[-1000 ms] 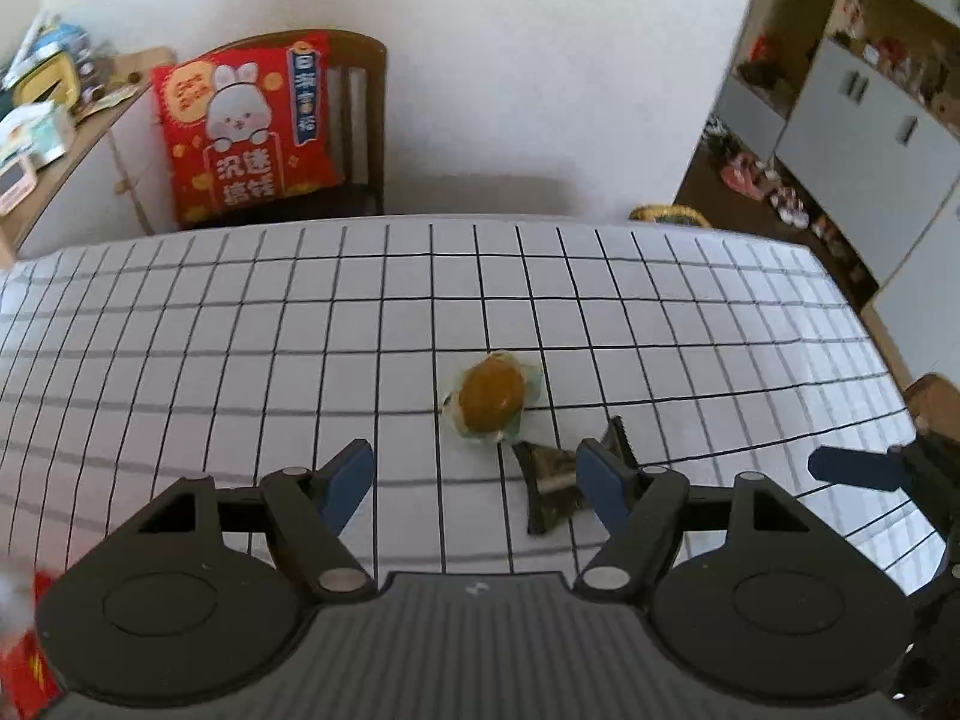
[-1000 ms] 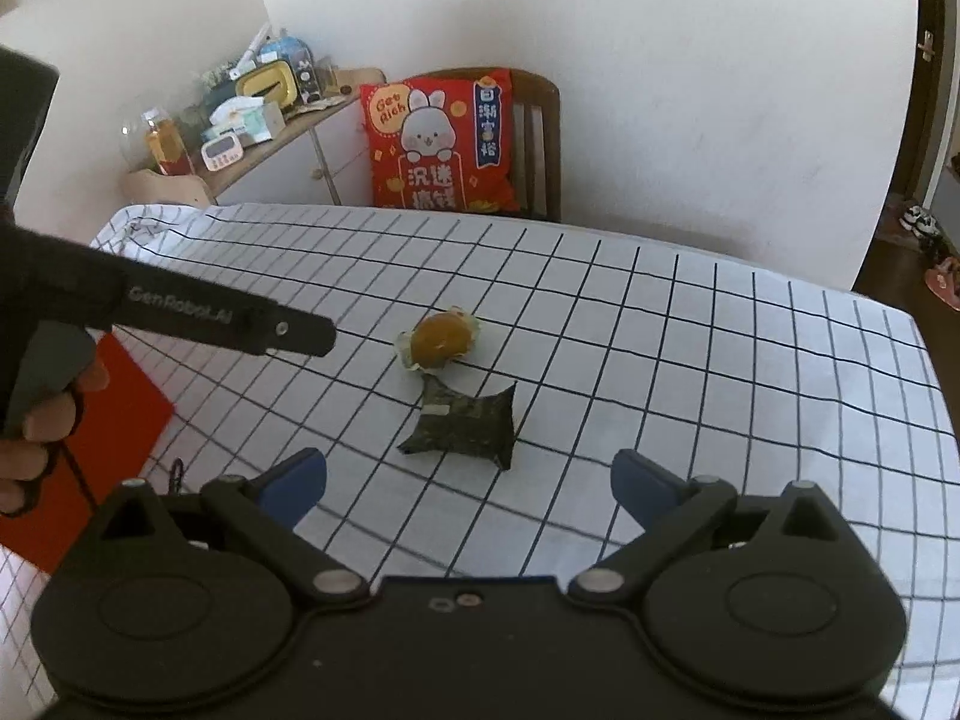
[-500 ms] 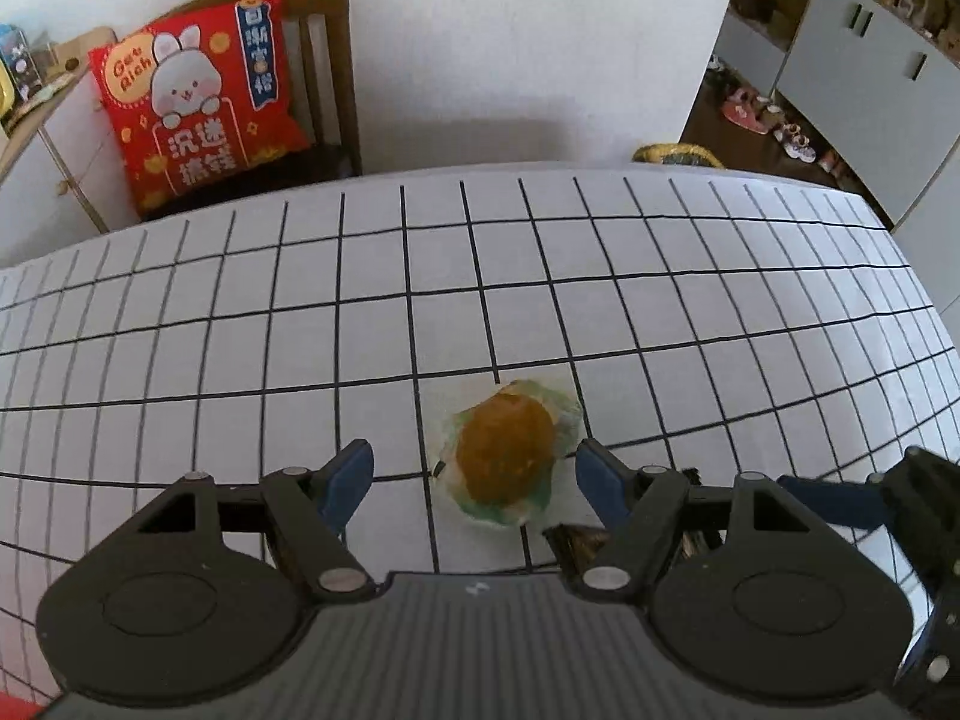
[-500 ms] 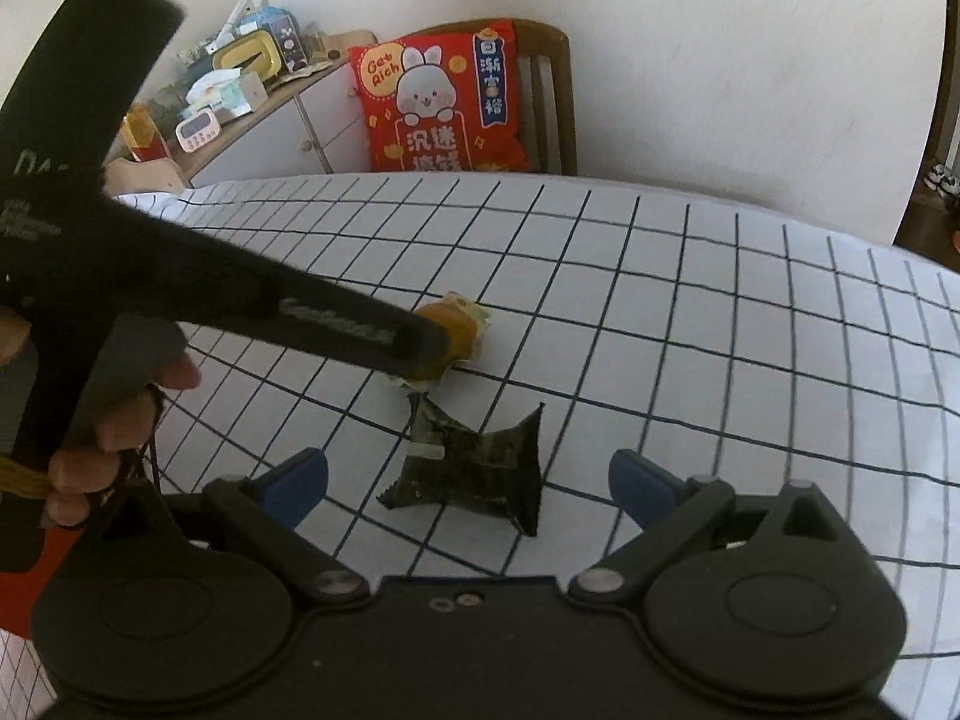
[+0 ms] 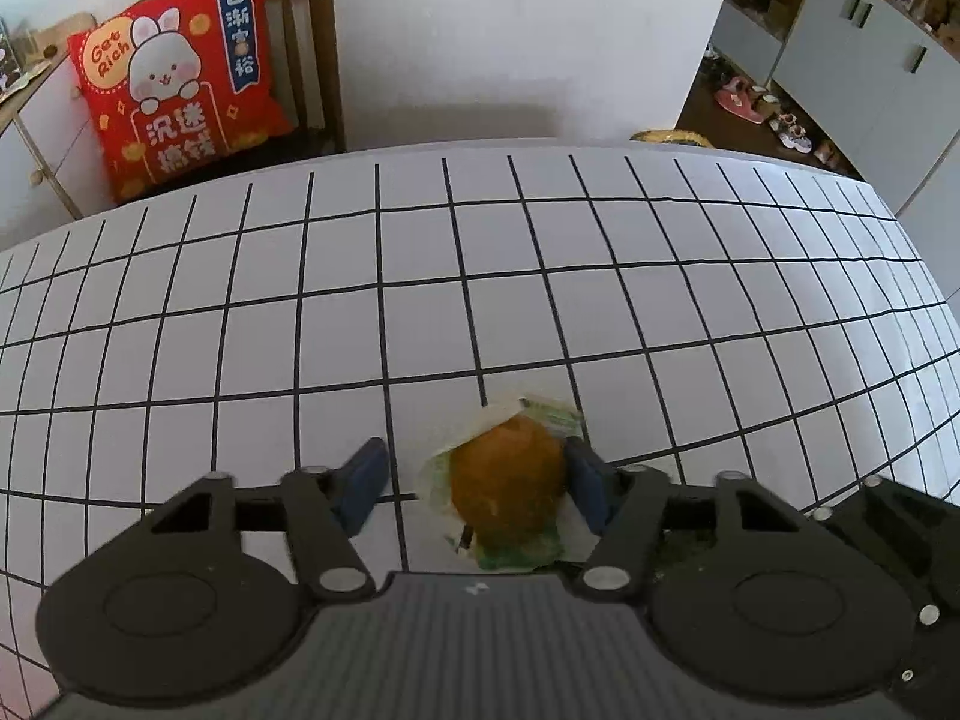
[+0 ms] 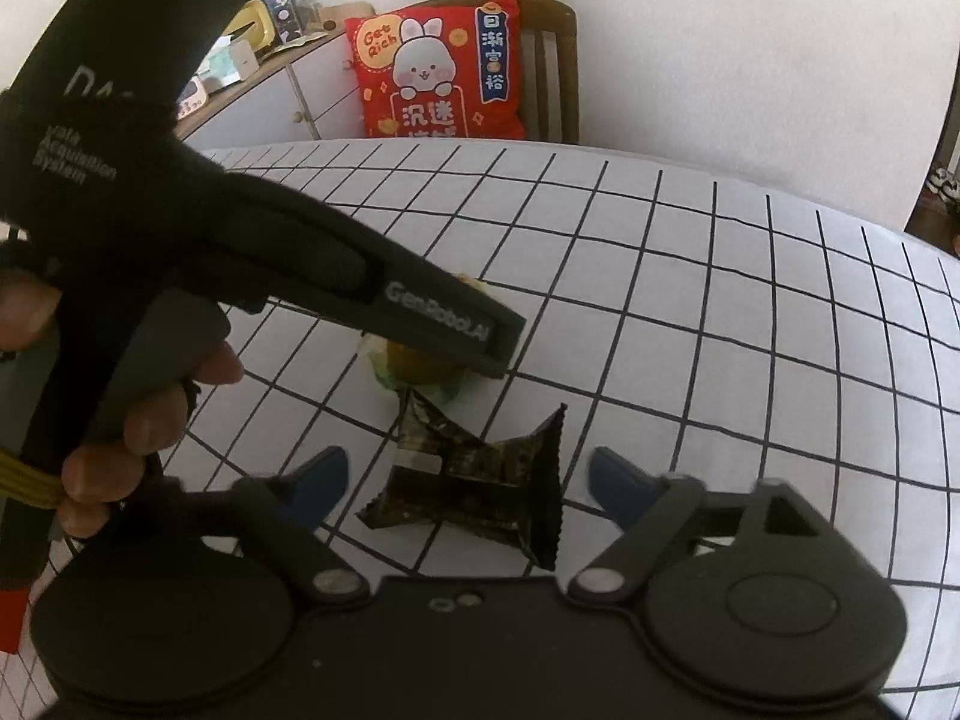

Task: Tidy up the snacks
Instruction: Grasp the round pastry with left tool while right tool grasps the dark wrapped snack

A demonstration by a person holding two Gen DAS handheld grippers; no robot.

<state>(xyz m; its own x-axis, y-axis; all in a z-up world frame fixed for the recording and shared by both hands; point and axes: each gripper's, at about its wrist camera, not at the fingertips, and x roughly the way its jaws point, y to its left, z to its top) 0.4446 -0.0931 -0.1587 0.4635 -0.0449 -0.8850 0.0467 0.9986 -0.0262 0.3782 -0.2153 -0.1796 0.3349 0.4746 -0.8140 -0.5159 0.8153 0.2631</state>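
Left gripper (image 5: 474, 480), marked "GenRobot.AI", I'm closing around the round orange pastry (image 5: 507, 492); right gripper (image 6: 462, 480) closes astride the crinkly dark packet (image 6: 474, 480), both snacks on the gridded counter (image 5: 420, 300).

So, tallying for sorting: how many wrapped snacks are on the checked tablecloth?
2: the orange pastry between the closing left gripper, and the dark packet between the closing right gripper.

We look steeply down from each wrist, close over the checked worktop (image 5: 540, 300), facing the far wall. Both views share the red rabbit cushion (image 5: 174, 78) on the chair and the wrapped orange snack (image 5: 510, 492). Our right view also takes in the left tongs (image 6: 480, 348) crossing from its left.
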